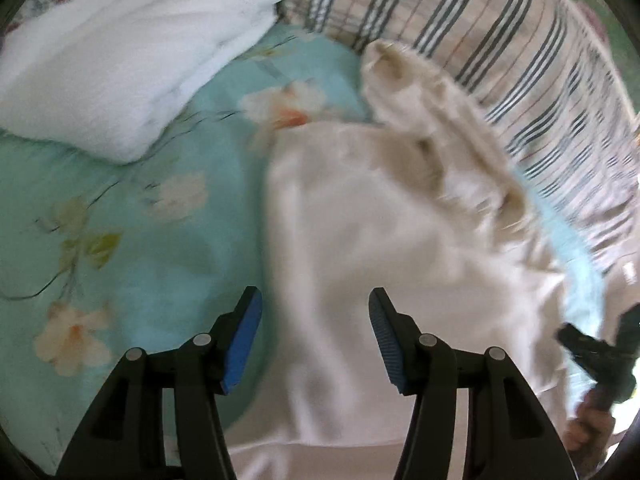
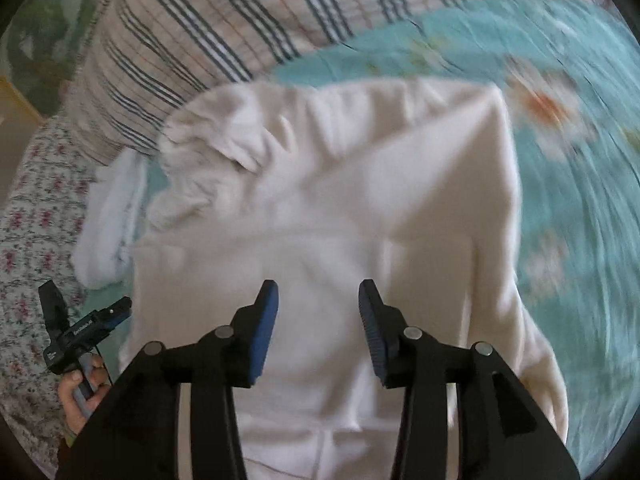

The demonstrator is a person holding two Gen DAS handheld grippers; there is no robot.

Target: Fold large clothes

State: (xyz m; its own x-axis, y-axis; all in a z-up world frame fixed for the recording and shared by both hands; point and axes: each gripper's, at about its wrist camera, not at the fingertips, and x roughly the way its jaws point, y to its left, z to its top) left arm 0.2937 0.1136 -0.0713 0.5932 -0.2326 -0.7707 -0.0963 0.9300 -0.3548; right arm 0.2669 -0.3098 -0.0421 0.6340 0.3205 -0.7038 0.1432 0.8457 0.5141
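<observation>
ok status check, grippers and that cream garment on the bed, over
Left gripper open, right gripper open, nothing between the jaws. Cream garment lies partly folded on the teal bedspread. Folded white towel sits apart, clear.

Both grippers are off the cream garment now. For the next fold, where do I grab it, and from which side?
Probably the far corner of the folded flap of the cream garment, seen at upper right in the right wrist view. It ends in a crisp doubled edge on the teal floral sheet, so the right gripper, now open, could pinch it coming in from the bare sheet side. The hood end is bunched, a poorer hold.
</observation>
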